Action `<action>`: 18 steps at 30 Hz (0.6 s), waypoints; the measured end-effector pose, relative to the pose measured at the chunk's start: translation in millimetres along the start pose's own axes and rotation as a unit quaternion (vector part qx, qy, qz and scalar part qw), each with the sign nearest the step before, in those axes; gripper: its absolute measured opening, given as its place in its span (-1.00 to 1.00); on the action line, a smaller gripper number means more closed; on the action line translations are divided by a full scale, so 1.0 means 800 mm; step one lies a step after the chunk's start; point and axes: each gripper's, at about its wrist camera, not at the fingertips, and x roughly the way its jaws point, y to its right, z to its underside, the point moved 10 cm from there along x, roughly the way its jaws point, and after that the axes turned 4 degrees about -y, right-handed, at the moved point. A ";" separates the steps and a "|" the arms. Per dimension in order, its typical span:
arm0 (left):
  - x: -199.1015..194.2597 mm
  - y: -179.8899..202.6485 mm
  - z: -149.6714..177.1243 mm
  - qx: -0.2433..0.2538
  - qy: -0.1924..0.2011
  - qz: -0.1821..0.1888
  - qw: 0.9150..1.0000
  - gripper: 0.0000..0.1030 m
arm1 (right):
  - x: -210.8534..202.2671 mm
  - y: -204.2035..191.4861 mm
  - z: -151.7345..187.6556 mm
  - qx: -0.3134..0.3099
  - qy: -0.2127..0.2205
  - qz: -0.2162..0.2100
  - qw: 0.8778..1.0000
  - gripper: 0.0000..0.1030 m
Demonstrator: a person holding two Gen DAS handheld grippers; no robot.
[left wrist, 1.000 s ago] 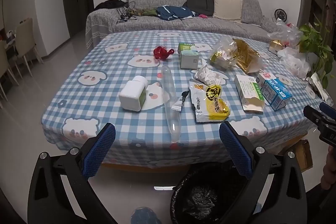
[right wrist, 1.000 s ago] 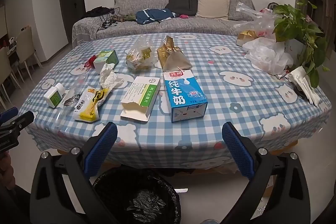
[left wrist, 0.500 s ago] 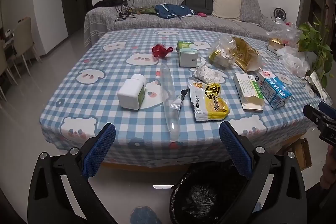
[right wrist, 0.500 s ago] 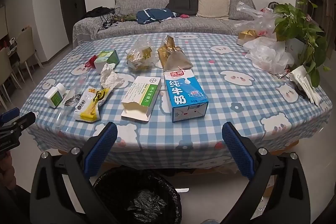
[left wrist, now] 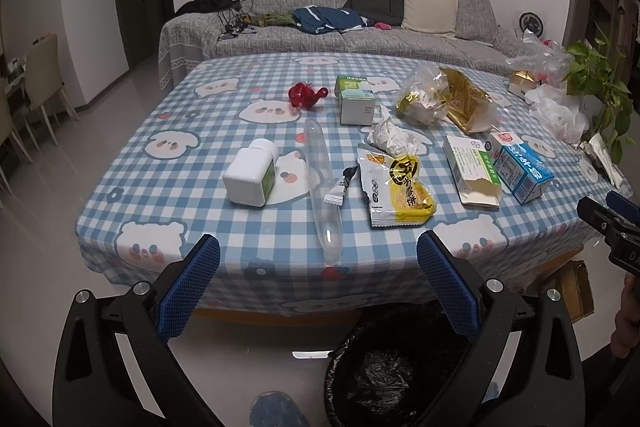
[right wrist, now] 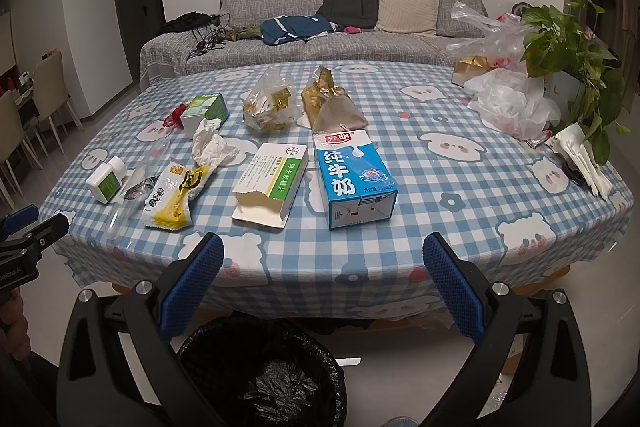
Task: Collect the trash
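Trash lies spread over the blue checked tablecloth (left wrist: 168,187): a white pill bottle (left wrist: 250,177), a clear plastic tube (left wrist: 322,187), a yellow snack wrapper (left wrist: 398,191), crumpled tissue (left wrist: 390,139), a torn green-and-white box (right wrist: 274,187) and a blue milk carton (right wrist: 354,179). A bin with a black liner (right wrist: 264,371) stands on the floor below the table's front edge. My left gripper (left wrist: 318,283) is open and empty, short of the table edge in front of the tube. My right gripper (right wrist: 324,283) is open and empty in front of the carton.
Farther back lie a small green box (left wrist: 354,99), a red wrapper (left wrist: 306,95), a clear bag (right wrist: 270,103) and a gold bag (right wrist: 330,99). White plastic bags (right wrist: 512,103) and a potted plant (right wrist: 572,59) occupy the right side. A grey sofa (right wrist: 320,27) stands behind; chairs (left wrist: 44,67) at left.
Both grippers have barely shifted; the left view has drifted slightly, so the table sits a little higher and closer. Nothing was picked up.
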 end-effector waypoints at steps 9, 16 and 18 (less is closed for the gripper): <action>0.000 0.000 0.001 0.000 0.000 -0.001 1.000 0.87 | -0.001 0.001 0.000 0.000 0.000 0.000 1.000 0.85; 0.000 0.000 0.003 0.001 -0.001 -0.001 1.000 0.87 | -0.001 0.002 0.001 0.000 0.000 0.000 1.000 0.85; 0.000 0.000 0.003 0.000 -0.001 0.000 1.000 0.87 | -0.001 0.002 0.001 0.000 -0.001 -0.001 1.000 0.85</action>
